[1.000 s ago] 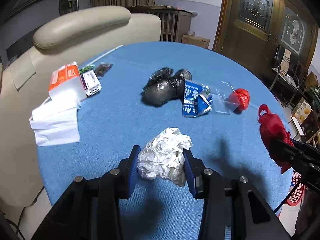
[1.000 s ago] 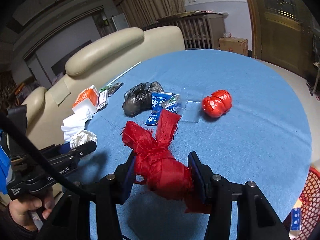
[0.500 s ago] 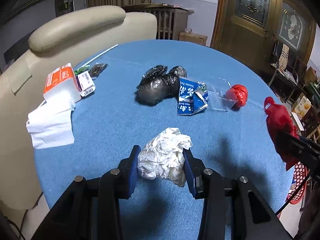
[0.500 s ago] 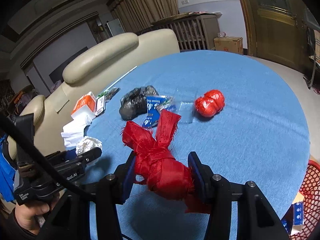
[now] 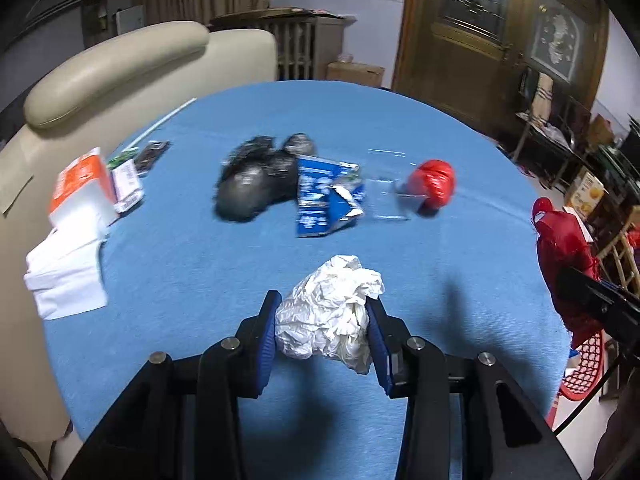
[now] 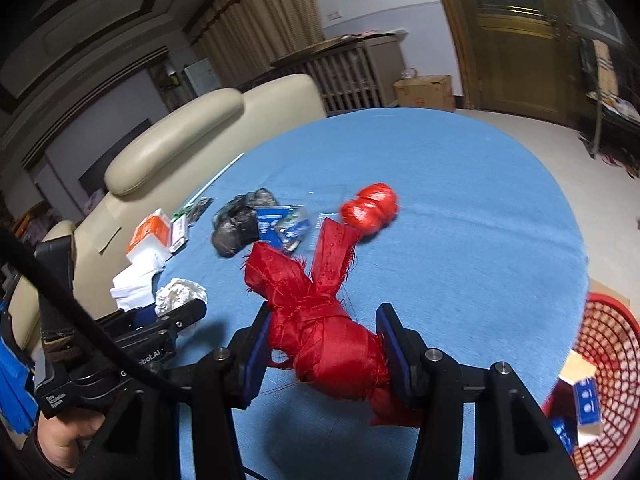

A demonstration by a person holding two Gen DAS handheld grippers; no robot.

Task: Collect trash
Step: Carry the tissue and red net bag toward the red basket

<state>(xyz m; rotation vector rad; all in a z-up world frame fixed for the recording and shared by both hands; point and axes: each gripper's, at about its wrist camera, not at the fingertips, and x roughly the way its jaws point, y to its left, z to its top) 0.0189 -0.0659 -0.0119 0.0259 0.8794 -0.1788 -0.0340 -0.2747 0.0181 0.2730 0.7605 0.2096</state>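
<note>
Nearest to each camera, both tools were loaded. The left gripper had its blue-padded fingers closed part-way around a crumpled white ball of tissue paper, which bulged forward past the tips and hung above the round table covered in blue cloth. The right gripper was likewise clamped on a knotted bundle of red ribbon fabric, whose frayed ends stood up ahead of the fingers; in the left wrist view the same bundle showed at the table's right edge.

Low on the right of the right wrist view, beyond the table's rim, a red plastic mesh basket stood on the floor with a blue-and-white carton inside it.

Farther out, in the middle of the cloth, lay a torn blue and white paper packet, touching a scrunched black plastic bag on its left. To the packet's right sat a clear plastic wrapper, and against that a balled-up red plastic bag.

At the table's left side a stack of white folded napkins lay by an orange-and-white tissue pack. Behind the table stood a cream leather sofa.
</note>
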